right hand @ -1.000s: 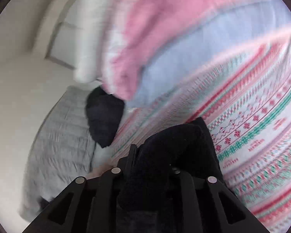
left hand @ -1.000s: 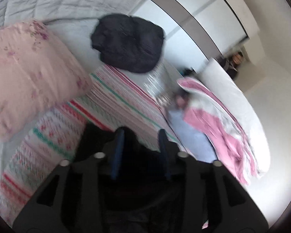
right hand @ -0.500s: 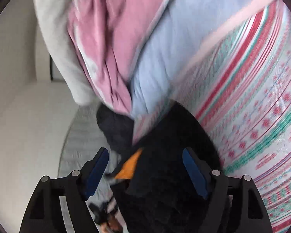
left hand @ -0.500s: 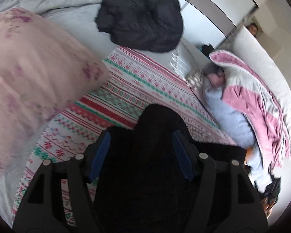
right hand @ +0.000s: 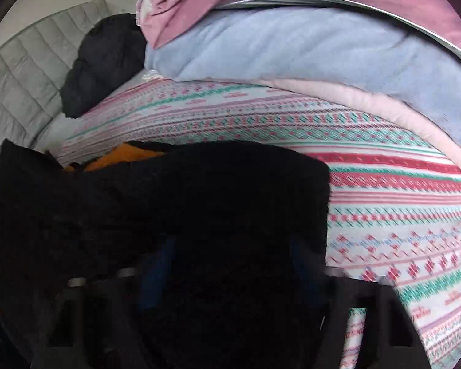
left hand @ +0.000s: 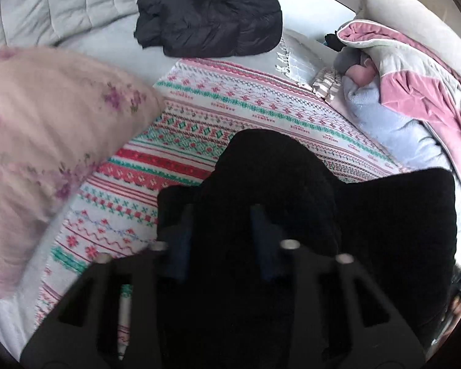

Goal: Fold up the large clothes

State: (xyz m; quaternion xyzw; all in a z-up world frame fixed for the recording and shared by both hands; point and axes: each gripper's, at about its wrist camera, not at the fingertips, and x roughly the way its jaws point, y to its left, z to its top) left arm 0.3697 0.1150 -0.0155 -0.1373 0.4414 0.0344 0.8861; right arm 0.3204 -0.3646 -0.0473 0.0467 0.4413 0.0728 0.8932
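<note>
A black fleece garment lies bunched on the patterned blanket, spreading to the right. My left gripper is shut on a fold of it, blue pads pressed into the fabric. In the right wrist view the same black garment covers the lower left, with a patch of orange lining showing at its far edge. My right gripper is blurred. Its jaws are closing but still stand wide, with the garment heaped between them.
A pink floral pillow lies left of the garment. A black puffer jacket rests by the grey quilted headboard. A light blue blanket and a pink and grey comforter are piled along the far side.
Both grippers have sunk toward the bed and rolled. The left jaws widened, then narrowed on the black garment. The right jaws went from shut on it to wide apart.
</note>
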